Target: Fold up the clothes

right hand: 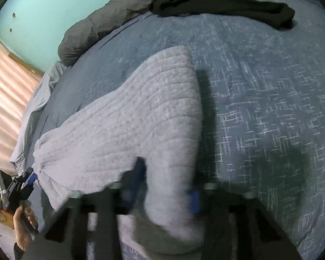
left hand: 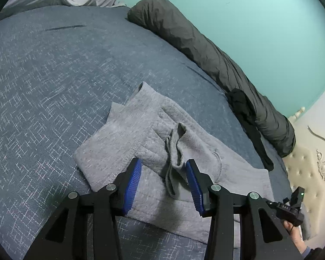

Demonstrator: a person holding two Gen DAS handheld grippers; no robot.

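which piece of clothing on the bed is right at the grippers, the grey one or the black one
The grey quilted garment: it lies between both grippers' blue pads. The black garment lies far off at the bed's edge, against the dark rolled bedding.

**Black linkage grippers with ribbed blue pads**

The left gripper (left hand: 163,171) is built of matte black arms shaped like angular, hollow-cut struts, joined by four round silver pivot pins in a row. Each finger (left hand: 133,186) carries a long, bright blue pad with fine ribbing across its face. The right gripper (right hand: 164,184) has the same black frame, pale pivot pins and blue pads, though motion blur smears its detail. Seen from the other camera, each tool has a boxy black body; a small green light glows on one. A thin black cable runs by the hand (left hand: 292,230), and a dark cuff shows at the wrist.
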